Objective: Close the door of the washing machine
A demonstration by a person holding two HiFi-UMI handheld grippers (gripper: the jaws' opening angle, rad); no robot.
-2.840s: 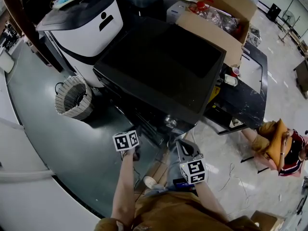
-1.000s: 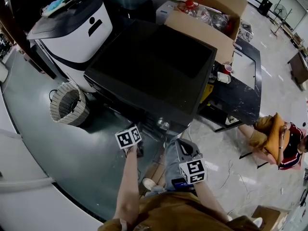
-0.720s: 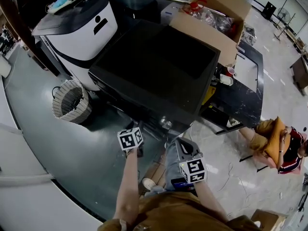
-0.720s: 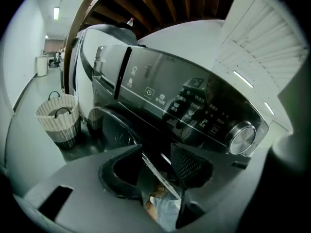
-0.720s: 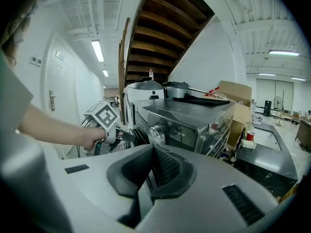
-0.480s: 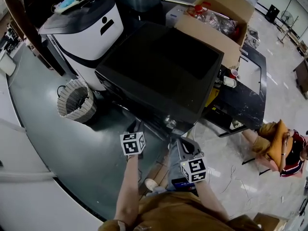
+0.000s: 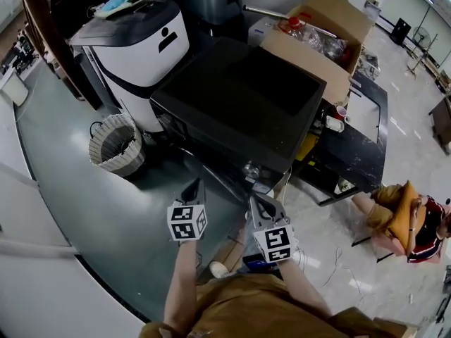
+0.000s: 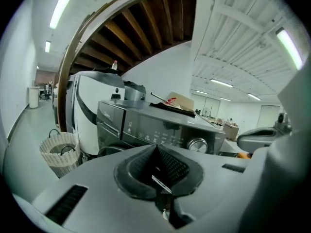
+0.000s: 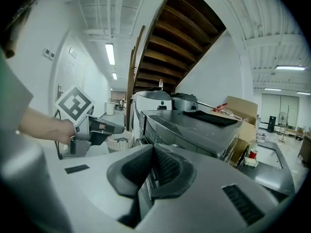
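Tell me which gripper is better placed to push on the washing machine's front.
Left, probably: the left gripper, shut and empty, faces the washing machine front squarely in its view. The right gripper sits off toward the knob corner. The door isn't clearly visible.

The head view looks steeply down from above onto the top of the dark washing machine [image 7: 239, 104], with the left gripper [image 7: 192, 186] and right gripper [image 7: 262, 206] low in frame. Each gripper view sits low behind its own jaws, facing the machine's front close up. The right gripper view also catches the left gripper.
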